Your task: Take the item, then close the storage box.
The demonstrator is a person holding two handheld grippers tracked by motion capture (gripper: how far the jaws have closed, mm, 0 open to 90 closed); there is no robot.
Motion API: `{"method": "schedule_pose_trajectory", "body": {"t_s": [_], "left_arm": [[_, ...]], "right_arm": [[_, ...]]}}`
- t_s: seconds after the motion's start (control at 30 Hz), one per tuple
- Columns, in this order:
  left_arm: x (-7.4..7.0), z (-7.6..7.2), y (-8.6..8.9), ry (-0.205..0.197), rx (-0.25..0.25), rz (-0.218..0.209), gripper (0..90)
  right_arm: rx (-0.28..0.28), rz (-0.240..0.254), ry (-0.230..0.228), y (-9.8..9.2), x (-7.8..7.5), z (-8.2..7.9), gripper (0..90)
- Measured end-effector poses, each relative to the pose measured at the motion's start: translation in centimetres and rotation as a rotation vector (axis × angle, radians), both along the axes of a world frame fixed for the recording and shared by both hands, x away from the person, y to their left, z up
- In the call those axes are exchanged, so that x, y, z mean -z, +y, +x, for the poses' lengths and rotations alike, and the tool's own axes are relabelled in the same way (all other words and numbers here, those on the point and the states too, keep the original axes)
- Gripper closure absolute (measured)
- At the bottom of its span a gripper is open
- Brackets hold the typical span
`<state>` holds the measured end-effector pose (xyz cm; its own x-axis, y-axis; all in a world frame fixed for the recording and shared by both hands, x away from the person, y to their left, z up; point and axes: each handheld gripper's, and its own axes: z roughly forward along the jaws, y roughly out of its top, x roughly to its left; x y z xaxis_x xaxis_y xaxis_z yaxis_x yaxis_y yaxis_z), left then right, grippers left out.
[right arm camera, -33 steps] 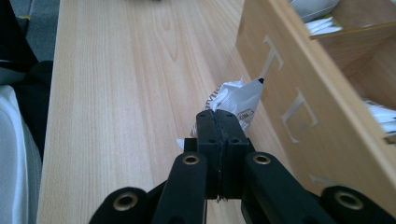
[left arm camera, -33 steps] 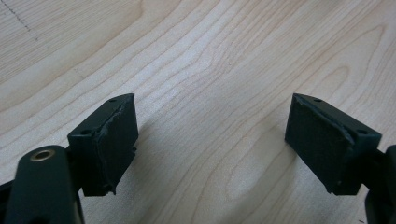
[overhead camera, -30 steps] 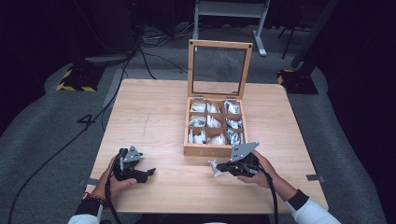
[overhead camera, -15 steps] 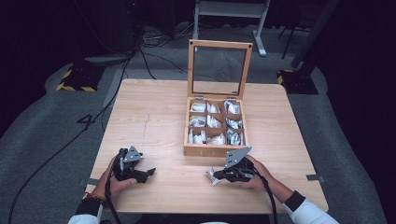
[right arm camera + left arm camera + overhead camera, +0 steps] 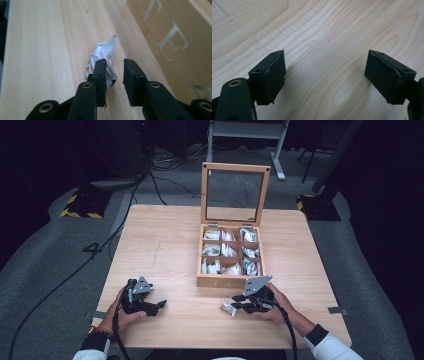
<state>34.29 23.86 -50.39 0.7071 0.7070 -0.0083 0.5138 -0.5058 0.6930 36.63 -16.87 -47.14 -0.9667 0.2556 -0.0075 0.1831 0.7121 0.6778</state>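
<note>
Here, at the near edge of the bench [image 5: 165, 245], the left hand-held gripper [image 5: 156, 306] rests low over bare wood, its jaws standing wide apart with nothing between them; the left gripper view shows only wood grain in the gap. Well to its right, also near the front edge, the right hand-held gripper [image 5: 239, 305] lies on its side, pointing toward the left. Its jaws have just been opening, and in the right gripper view they stand a little apart. A small silvery foil sachet [image 5: 101, 56] with printed lettering lies on the bench just ahead of those jaws; its near end sits beside the left-hand pad, and the pads do not press on it. In the high view the sachet [image 5: 228, 308] lies just off the tips of that gripper, close in front of the wooden tea box [image 5: 230, 281]. Just beyond stands that box, its front wall carrying pale cut-out letters, its compartments holding more white and silver sachets. Its glass-paned lid [image 5: 235, 195] stands upright at the far side.
</note>
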Motion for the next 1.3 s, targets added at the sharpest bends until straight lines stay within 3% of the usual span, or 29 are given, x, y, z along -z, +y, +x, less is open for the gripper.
{"method": "schedule_pose_trajectory", "body": {"t_s": [0.33, 0.77, 1.3], "left_arm": [[0.0, 0.1, -0.1, 0.005, 0.006, -0.006, 17.7], [0.0, 0.0, -0.1, 0.004, 0.006, -0.005, 17.7], [-0.2, 0.3, -0.7, 0.02, 0.004, 0.012, 17.4]], "right_arm": [[0.075, 0.037, -0.027, -1.4, -0.7, 0.5, 60.1], [0.135, 0.091, -0.076, -4.2, -2.2, 0.4, 55.6], [0.245, 0.137, -0.126, -9.2, -3.6, 0.4, 44.6]]}}
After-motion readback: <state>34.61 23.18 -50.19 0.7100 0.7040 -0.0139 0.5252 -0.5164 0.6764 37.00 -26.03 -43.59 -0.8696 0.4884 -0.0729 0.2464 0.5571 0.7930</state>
